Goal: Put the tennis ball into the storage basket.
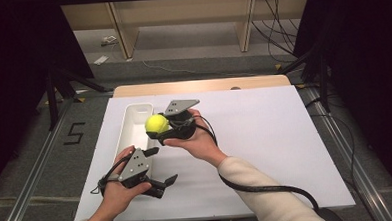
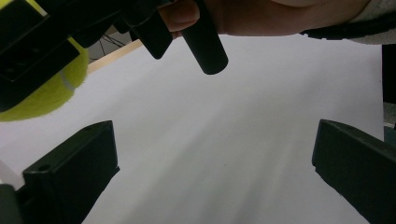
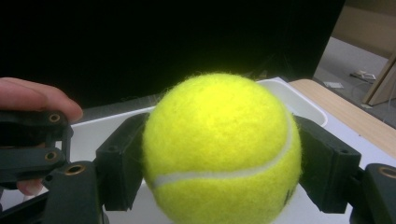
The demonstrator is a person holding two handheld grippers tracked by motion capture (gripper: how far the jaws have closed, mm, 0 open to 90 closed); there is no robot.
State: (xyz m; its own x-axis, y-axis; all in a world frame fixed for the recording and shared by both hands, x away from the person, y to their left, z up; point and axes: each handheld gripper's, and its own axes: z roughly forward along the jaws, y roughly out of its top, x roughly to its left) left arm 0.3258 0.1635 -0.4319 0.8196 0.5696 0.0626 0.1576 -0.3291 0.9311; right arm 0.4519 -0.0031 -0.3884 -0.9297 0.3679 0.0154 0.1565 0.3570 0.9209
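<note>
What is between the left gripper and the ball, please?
Nothing solid: in the high view, the open left gripper sits below the ball, with bare white sheet and the tray edge between them.

This place looks like a lab or a test room made for recording. The surface point(image 1: 265, 137) is covered with a plain white sheet, and black curtains point(image 1: 16, 43) hang on both sides. Metal rails point(image 1: 32, 182) run along the grey floor, where a number 5 point(image 1: 74, 133) is marked with black tape. Loose cables point(image 1: 275, 27) lie on the floor behind, under a bare wooden bench point(image 1: 179, 11). A person point(image 1: 268, 197) holds a hand-held gripper point(image 1: 154, 131) with a thick cable point(image 1: 267, 189) attached.
</note>
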